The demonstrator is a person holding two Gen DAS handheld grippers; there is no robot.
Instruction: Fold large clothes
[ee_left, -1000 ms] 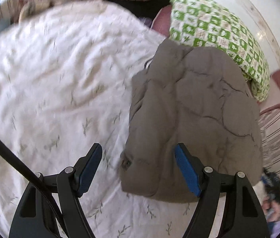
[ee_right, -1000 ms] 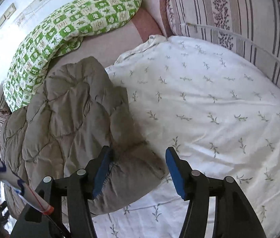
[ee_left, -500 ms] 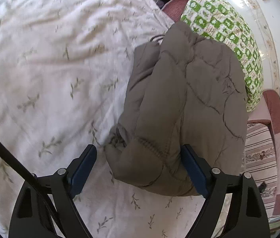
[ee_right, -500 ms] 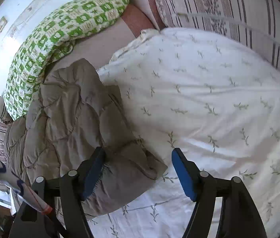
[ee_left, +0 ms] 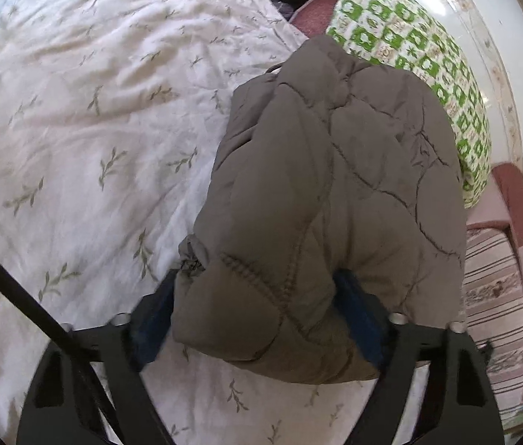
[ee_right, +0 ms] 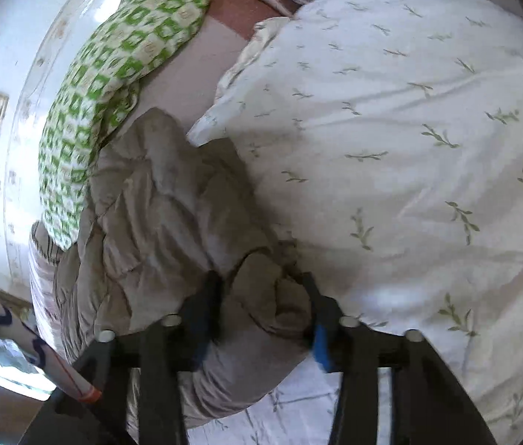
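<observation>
A grey-brown quilted jacket [ee_left: 335, 170] lies folded on a white leaf-print duvet [ee_left: 94, 111]. In the left wrist view its near corner fills the gap of my left gripper [ee_left: 257, 315]. The jaws are closing, and both blue pads touch the padded fabric. In the right wrist view the jacket [ee_right: 157, 200] lies at the left, along the duvet [ee_right: 409, 129]. My right gripper [ee_right: 263, 307] has a bunched fold of the jacket's edge between its fingers. Its jaws are closing too and squeeze the fold.
A green-and-white checked pillow [ee_left: 409, 48] [ee_right: 113, 74] lies behind the jacket against a white wall. A striped sheet [ee_left: 491, 289] and a pink blanket edge lie beside it. A black cable [ee_left: 20, 289] crosses the left view. The duvet spreads wide on the jacket's other side.
Both grippers came down and forward onto the jacket's near edge. Their jaws opened wider, then closed on the fabric. The right view has rolled and tilted.
</observation>
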